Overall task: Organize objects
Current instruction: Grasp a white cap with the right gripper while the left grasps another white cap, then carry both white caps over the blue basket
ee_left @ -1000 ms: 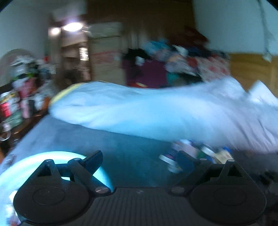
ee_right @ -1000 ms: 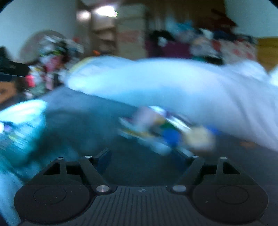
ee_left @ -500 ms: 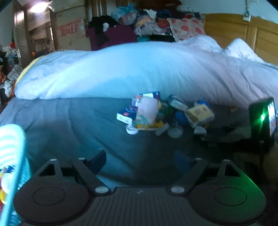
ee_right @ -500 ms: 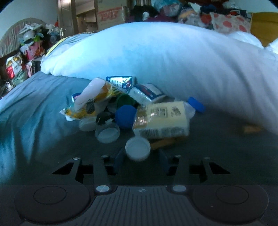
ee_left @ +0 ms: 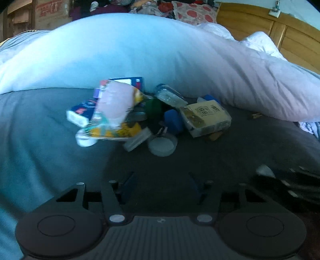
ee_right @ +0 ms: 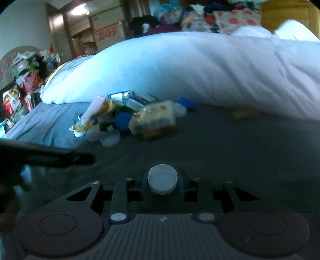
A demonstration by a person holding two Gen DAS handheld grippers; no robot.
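The right gripper [ee_right: 162, 183] was closing, its fingers [ee_right: 181, 183] flanking a white cap [ee_right: 162, 178] at lower centre. The left gripper [ee_left: 162, 185] was closing on nothing, below the cluttered pile [ee_left: 148, 118] at mid-frame.

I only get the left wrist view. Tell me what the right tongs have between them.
Observer: The right tongs are closing on a white bottle cap, its open side toward the camera, touched on both sides.
Operator: Say what lies left of the bed.
Observer: A heap of bags and clutter against the wall, outside your frame.
Operator: Report any light source.
Observer: A ceiling lamp is lit beyond the open doorway.
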